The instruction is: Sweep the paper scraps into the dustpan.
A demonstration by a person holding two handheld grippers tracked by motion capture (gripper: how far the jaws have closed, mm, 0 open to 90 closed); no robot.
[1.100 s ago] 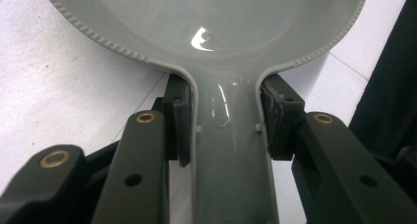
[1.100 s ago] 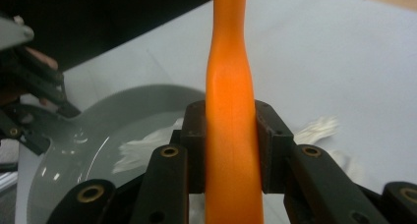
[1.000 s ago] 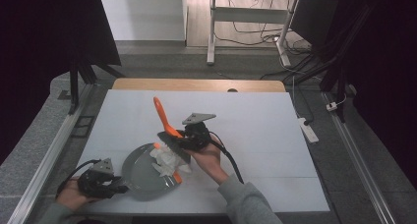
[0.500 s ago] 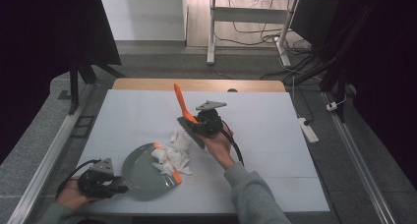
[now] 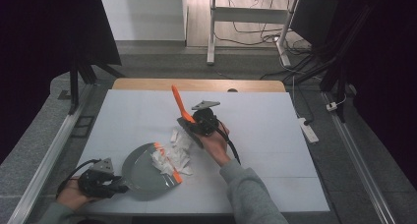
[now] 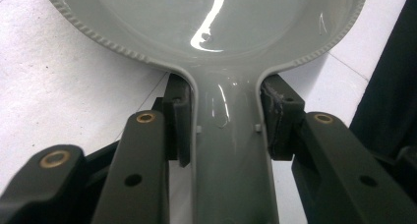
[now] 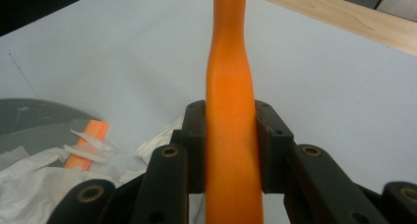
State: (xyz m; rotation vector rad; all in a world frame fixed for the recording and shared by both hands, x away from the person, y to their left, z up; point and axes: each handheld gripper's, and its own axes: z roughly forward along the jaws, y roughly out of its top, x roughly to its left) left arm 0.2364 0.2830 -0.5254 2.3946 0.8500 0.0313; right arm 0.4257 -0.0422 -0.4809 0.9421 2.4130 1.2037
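Right gripper [image 5: 193, 125] with orange brush [image 5: 178, 102] now drawn back off dustpan [image 5: 142, 177], beyond paper scraps [image 5: 172, 155]; jaws clamped on brush handle. Left gripper [image 5: 114, 185] clamped on dustpan handle, pan flat on table [image 5: 275, 135]. Step judged: sweeping scraps into dustpan. Next: lower brush behind scraps, stroke toward dustpan.

The white table [image 5: 275, 135] is the anchor here. Along its far edge runs a strip of bare wood [image 5: 196, 84]. Grey carpet floor [image 5: 44, 135] surrounds it, and metal rails [image 5: 49, 150] run down both sides of it. Just off its right edge there's a white power strip [image 5: 306, 128] on the carpet. Beyond its far edge stands a white-legged desk frame [image 5: 211, 32] with a tangle of cables [image 5: 255, 35] underneath, in front of a pale wall [image 5: 142, 15]. Black curtains [image 5: 44, 42] hang left and right of it.
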